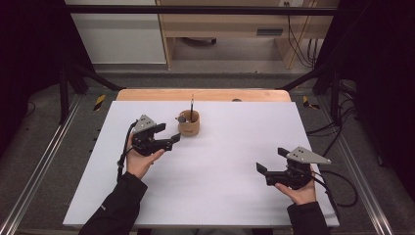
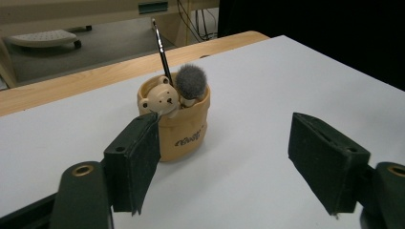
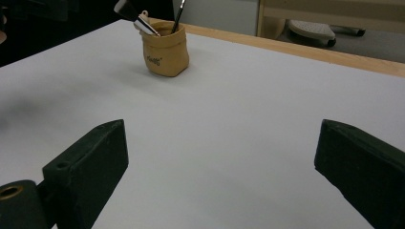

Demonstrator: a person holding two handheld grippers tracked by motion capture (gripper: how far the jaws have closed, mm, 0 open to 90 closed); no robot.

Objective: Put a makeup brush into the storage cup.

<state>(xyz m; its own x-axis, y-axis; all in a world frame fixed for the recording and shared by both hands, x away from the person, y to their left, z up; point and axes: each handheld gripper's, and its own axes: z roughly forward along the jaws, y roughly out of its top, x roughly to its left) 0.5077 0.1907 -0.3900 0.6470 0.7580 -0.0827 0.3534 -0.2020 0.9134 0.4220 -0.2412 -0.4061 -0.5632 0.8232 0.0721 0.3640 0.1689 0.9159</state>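
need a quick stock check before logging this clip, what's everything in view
holder: one, tan sack-shaped cup with a bear head, far middle of the sheet
thin brush: one, black handle, upright in the holder
fluffy brush: one, grey head, in the holder
sheet: one, white, covering the table
table: one, wooden, edge showing at the far side
left tongs: one, black, open, beside the holder
right tongs: one, black, open, near right

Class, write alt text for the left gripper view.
A tan bear-faced pot stands on a white table, holding a thin dark brush and a fluffy grey brush. The left gripper has open, empty jaws just short of it.
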